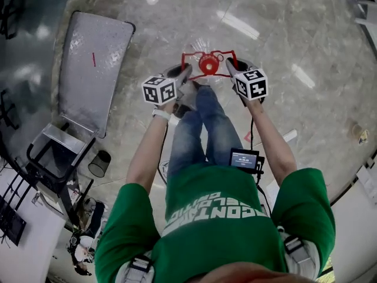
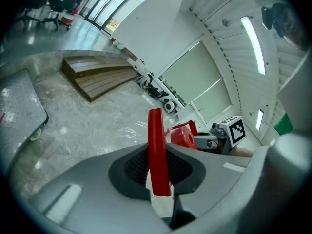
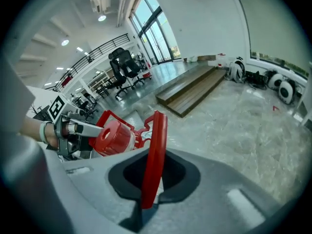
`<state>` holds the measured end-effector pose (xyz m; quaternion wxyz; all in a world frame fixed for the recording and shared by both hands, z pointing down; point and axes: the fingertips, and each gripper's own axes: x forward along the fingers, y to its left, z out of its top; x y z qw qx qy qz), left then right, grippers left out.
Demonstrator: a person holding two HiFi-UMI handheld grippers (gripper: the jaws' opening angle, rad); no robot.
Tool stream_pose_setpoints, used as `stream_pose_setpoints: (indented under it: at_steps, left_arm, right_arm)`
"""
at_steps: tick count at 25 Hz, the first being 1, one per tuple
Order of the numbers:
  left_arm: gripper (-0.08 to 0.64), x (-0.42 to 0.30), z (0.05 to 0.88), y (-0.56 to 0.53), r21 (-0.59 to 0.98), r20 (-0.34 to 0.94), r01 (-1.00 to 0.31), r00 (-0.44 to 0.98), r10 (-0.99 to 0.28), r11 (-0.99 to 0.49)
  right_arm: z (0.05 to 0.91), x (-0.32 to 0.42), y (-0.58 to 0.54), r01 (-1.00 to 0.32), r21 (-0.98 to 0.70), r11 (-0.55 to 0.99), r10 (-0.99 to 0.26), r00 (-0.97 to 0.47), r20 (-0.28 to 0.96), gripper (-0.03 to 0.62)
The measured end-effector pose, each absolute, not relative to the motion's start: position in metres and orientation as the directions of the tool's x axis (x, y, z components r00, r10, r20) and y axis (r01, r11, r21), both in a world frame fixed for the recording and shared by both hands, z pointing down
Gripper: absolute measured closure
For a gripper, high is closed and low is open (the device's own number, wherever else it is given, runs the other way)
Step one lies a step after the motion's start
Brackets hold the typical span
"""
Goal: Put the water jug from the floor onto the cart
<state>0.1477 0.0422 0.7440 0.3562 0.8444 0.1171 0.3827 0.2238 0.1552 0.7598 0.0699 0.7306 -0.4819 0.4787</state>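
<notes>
Water jug hangs above the floor, just ahead of my feet. My left gripper and right gripper each pinch one side of its red handle. From the jug, the cart lies to the left, nearer my left gripper.

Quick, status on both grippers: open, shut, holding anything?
Left gripper: shut on the jug handle, on one red side bar.
Right gripper: shut on the jug handle too, on the opposite side bar.

The jug hangs between left tongs and right tongs, the cart on the floor to its left.
</notes>
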Motion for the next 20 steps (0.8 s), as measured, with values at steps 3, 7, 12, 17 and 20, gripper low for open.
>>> stream_pose_setpoints:
  at_steps: [3, 7, 12, 17, 20]
  left_arm:
    - [0.488, 0.141, 0.68, 0.029, 0.689, 0.525, -0.068, 0.734, 0.431, -0.722]
    - [0.488, 0.126, 0.604, 0.014, 0.684, 0.479, -0.083, 0.8, 0.361, -0.725]
    - [0.485, 0.104, 0.522, 0.001, 0.689, 0.39, -0.085, 0.88, 0.27, -0.72]
    - [0.484, 0.076, 0.473, -0.031, 0.699, 0.317, -0.111, 0.934, 0.166, -0.707]
    - [0.483, 0.061, 0.457, -0.052, 0.697, 0.29, -0.133, 0.951, 0.107, -0.705]
  right_arm:
    - [0.696, 0.222, 0.137, -0.817, -0.338, -0.468, -0.662, 0.071, 0.746, 0.586]
    - [0.619, 0.218, 0.115, -0.877, -0.298, -0.378, -0.69, 0.052, 0.722, 0.586]
    - [0.542, 0.207, 0.089, -0.932, -0.253, -0.26, -0.702, 0.002, 0.712, 0.584]
    - [0.491, 0.191, 0.042, -0.965, -0.22, -0.143, -0.719, -0.051, 0.693, 0.586]
    - [0.474, 0.179, 0.011, -0.976, -0.207, -0.069, -0.732, -0.092, 0.675, 0.586]
